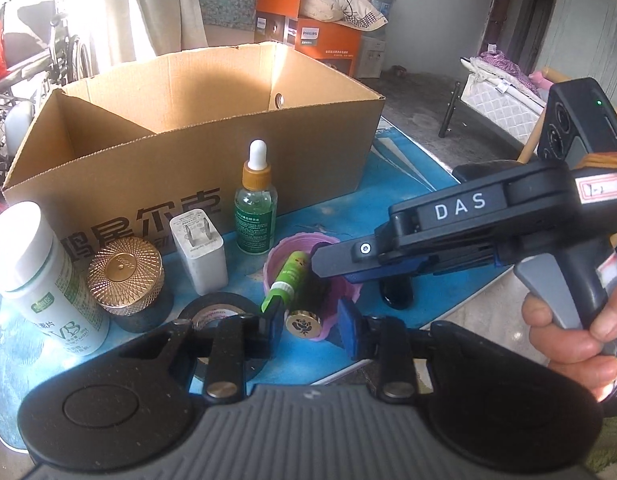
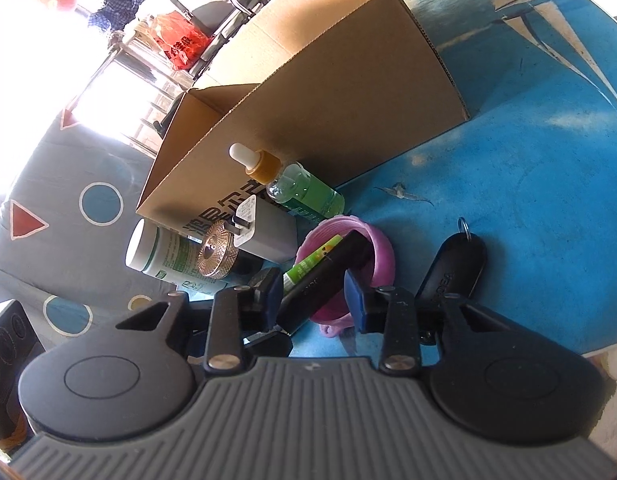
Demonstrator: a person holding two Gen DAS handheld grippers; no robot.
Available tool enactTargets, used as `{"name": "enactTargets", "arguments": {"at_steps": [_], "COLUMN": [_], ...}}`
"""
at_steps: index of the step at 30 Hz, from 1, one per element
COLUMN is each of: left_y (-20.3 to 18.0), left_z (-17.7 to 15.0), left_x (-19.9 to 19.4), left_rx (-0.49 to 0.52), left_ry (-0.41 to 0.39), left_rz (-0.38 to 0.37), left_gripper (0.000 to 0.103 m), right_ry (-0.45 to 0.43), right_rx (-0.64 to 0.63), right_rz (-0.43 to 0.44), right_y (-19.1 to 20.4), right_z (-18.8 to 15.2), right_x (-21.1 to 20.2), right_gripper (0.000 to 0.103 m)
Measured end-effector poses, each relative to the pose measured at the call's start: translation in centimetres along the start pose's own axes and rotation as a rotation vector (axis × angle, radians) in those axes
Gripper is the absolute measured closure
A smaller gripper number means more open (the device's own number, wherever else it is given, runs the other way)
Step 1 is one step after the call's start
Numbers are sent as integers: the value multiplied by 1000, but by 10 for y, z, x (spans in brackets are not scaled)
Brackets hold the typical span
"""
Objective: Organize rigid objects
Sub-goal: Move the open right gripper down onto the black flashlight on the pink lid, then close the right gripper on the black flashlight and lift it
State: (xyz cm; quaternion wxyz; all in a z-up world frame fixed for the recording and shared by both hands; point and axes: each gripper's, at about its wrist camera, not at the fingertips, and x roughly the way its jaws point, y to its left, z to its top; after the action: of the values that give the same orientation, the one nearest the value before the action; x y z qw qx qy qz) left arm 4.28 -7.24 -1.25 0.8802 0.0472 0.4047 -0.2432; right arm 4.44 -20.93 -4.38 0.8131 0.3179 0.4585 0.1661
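A purple cup [image 1: 308, 248] lies on its side on the blue table, holding a green tube [image 1: 290, 276] and a black tube with a gold rose cap [image 1: 303, 325]. My left gripper [image 1: 310, 320] is open, its fingers either side of the cup's mouth. My right gripper [image 2: 314, 296] is open around the same cup [image 2: 372, 248] and black tube [image 2: 324, 280]; in the left wrist view its fingers [image 1: 336, 258] reach in from the right. An open cardboard box [image 1: 188, 120] stands behind.
In front of the box stand a green dropper bottle [image 1: 255, 200], a white charger [image 1: 198, 252], a gold-lidded jar [image 1: 126, 276], a white vitamin bottle [image 1: 40, 276] and black tape [image 1: 216, 314]. A black key fob [image 2: 456, 268] lies right of the cup.
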Motion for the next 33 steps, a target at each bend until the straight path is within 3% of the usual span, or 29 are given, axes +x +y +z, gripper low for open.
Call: {"name": "enactTargets", "arguments": {"at_steps": [20, 27, 28, 33], "left_y": [-1, 1, 1, 3], "left_z": [6, 7, 8, 9], "left_x": [13, 16, 16, 15], "left_rx": [40, 30, 28, 28], "left_ry": [12, 20, 19, 18], "left_rz": [-27, -47, -48, -53], "left_gripper": [72, 72, 72, 71], "right_ry": [126, 214, 217, 181], "right_rx": [-69, 55, 75, 132], "right_rz": [-128, -100, -90, -58], "right_y": [18, 6, 4, -1], "right_z": [26, 40, 40, 33], "right_x": [32, 49, 49, 41], "right_gripper": [68, 73, 79, 81]}}
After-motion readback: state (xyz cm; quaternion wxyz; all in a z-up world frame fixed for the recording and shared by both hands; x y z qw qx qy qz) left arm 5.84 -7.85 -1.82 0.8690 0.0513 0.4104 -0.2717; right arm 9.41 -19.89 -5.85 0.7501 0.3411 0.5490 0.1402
